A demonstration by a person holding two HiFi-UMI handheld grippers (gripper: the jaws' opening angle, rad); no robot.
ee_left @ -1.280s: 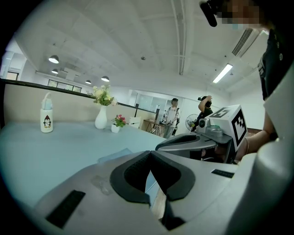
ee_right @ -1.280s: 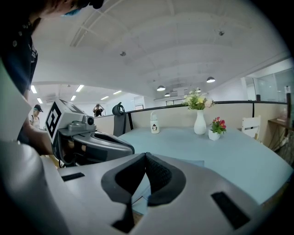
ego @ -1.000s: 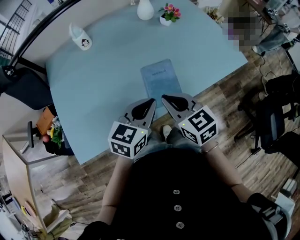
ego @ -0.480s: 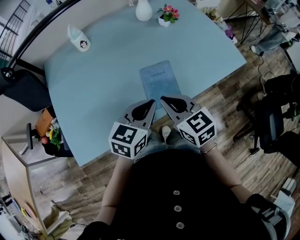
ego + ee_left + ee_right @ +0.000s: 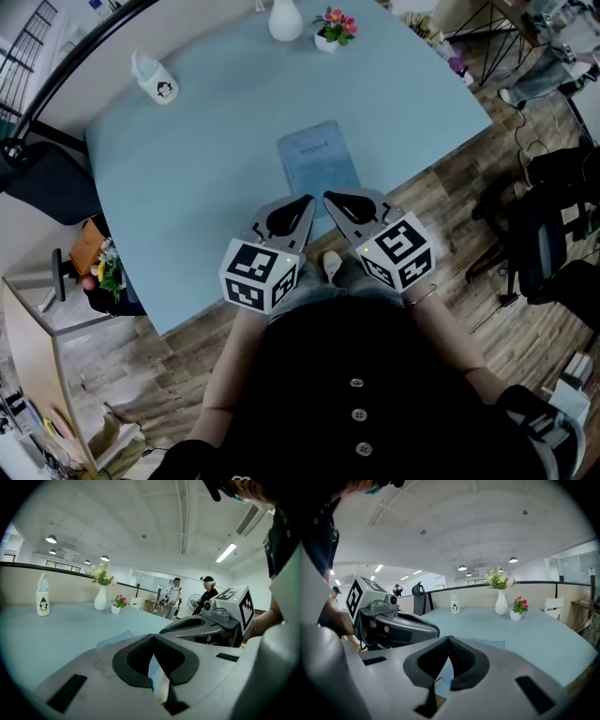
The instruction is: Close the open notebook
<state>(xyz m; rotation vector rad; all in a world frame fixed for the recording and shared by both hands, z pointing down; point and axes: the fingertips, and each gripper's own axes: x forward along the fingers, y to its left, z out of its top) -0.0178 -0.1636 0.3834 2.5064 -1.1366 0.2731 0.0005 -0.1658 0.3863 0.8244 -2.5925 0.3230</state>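
The slim blue-grey rectangular notebook (image 5: 319, 157) lies flat on the pale blue bench (image 5: 187, 169), seemingly closed already, with its long axis running away from the person. The left tongs (image 5: 306, 202) and right tongs (image 5: 329, 196), both pressed together and empty, hover side by side at its near short edge, about equally near.

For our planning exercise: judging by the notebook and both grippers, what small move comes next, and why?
Probably withdraw both: the notebook looks already closed, flat, blue cover up; the left gripper and right gripper are shut, empty, by its near end.
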